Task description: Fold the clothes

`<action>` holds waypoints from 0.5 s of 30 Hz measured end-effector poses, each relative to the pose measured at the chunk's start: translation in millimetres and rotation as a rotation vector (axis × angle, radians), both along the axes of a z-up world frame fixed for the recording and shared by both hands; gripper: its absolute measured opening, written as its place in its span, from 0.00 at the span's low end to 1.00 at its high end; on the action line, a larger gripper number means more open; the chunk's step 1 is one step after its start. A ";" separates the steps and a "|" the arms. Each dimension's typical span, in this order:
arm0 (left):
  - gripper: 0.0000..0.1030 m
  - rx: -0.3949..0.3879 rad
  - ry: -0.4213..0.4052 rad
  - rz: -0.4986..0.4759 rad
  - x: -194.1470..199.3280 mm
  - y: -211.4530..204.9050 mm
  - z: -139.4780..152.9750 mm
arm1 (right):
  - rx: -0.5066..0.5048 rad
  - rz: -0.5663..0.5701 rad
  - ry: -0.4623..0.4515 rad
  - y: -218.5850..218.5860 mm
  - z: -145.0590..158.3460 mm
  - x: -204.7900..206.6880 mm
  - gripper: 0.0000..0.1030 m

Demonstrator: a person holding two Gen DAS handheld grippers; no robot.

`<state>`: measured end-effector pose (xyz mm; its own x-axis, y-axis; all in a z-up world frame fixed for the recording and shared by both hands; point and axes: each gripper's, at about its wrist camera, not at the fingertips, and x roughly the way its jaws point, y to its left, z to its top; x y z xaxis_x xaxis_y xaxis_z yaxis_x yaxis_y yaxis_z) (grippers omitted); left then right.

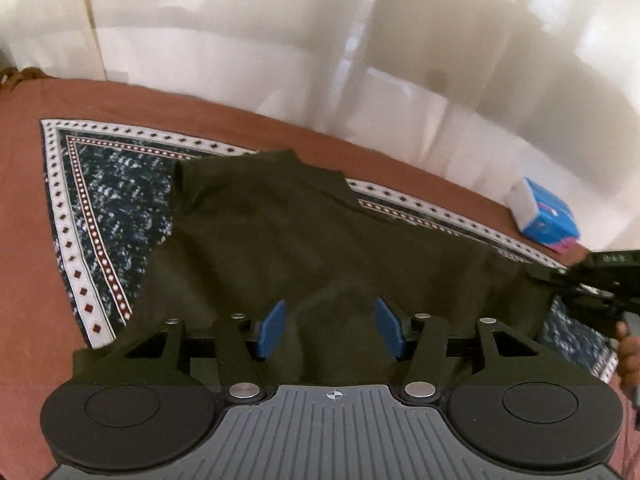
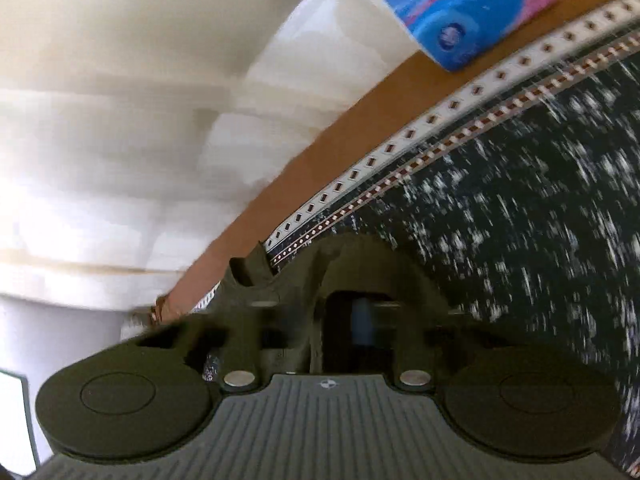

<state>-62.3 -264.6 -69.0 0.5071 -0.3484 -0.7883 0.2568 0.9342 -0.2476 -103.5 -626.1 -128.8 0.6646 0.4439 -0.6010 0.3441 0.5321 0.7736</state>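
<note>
A dark olive garment (image 1: 304,232) lies spread on the patterned bedspread (image 1: 112,200). My left gripper (image 1: 330,305) hangs open just above the garment's near part. Its blue pads (image 1: 274,330) stand wide apart with cloth below them, not pinched. At the garment's right corner sits my right gripper (image 1: 576,276). The right wrist view is blurred, but it shows the right gripper (image 2: 320,258) shut, with a fold of the olive garment (image 2: 250,276) bunched at its fingers.
A blue tissue pack (image 1: 544,216) (image 2: 472,12) lies on the rust-brown sheet (image 1: 24,208) near the bed's far edge. White walls stand beyond that edge. A person's hand (image 1: 628,356) shows at the right.
</note>
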 end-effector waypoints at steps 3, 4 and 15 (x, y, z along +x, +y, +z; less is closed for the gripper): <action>0.63 0.018 -0.013 -0.012 10.0 -10.0 1.2 | -0.055 0.025 -0.031 -11.5 11.5 8.5 0.03; 0.63 0.026 -0.019 -0.021 13.9 -15.0 1.3 | -0.060 0.024 -0.047 -17.6 15.5 11.9 0.03; 0.65 0.129 -0.050 -0.073 42.5 -48.5 -21.1 | -0.084 -0.040 0.017 -92.1 -31.5 57.0 0.14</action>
<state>-19.7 -313.1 -90.1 0.5241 -0.2831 -0.8032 0.3340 0.9359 -0.1119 -46.5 -718.2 -160.2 0.6699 0.3651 -0.6465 0.3793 0.5802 0.7208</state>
